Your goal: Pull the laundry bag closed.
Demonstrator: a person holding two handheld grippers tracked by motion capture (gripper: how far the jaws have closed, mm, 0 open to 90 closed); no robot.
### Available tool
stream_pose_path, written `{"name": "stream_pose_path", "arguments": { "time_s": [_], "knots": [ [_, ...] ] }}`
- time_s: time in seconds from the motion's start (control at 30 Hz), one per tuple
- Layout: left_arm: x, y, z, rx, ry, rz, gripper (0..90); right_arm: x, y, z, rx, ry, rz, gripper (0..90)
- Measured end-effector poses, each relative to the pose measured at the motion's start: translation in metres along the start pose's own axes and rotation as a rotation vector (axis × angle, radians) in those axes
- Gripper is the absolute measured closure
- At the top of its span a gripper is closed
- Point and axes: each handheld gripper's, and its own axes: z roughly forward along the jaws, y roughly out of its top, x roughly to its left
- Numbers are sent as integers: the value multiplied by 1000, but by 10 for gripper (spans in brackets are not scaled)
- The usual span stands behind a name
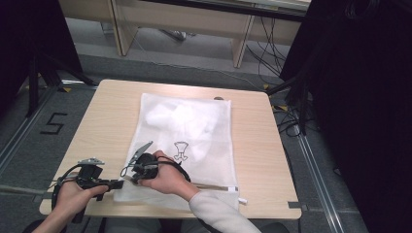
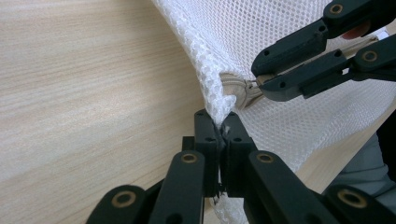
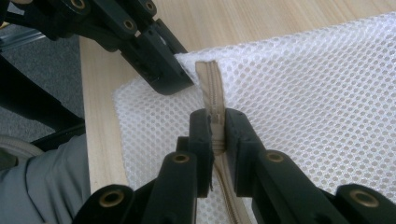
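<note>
A white mesh laundry bag (image 1: 194, 131) lies flat on the wooden table (image 1: 107, 111) with white cloth (image 1: 177, 116) inside its far half. A beige zipper (image 3: 211, 86) runs along its near edge. My left gripper (image 1: 115, 184) is shut on the bag's near left corner, pinching the mesh (image 2: 223, 128) just beside the zipper's end (image 2: 238, 91). My right gripper (image 1: 130, 177) comes in from the right and is shut on the zipper pull (image 3: 215, 119). From the left gripper view, the right gripper (image 2: 259, 83) grips that pull close above my own jaws.
A black printed figure (image 1: 181, 149) marks the bag's middle. The table's near edge (image 1: 165, 211) runs just below both hands. Beyond the table stand pale desk legs (image 1: 240, 46), floor cables (image 1: 291, 121) and a dark stand (image 1: 36, 73) at the left.
</note>
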Motion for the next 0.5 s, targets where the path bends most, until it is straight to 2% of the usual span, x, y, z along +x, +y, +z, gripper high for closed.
{"name": "stream_pose_path", "arguments": {
  "time_s": [0.27,0.3,0.33,0.4,0.43,0.5],
  "knots": [
    [0,0,0,-9,2,-5,866,-1,-6,-1,14,-7,8,826],
    [0,0,0,-4,1,-2,866,-2,-6,-1,11,-3,5,826],
    [2,0,-2,26,3,32,866,-2,-6,-1,10,-1,4,826],
    [2,0,-2,24,4,30,866,-2,-7,-1,19,-7,1,826],
    [2,0,-2,24,4,31,866,-1,-7,-2,17,6,5,826],
    [2,0,-2,24,4,30,866,-2,-8,-2,23,-7,0,826]
  ]
}}
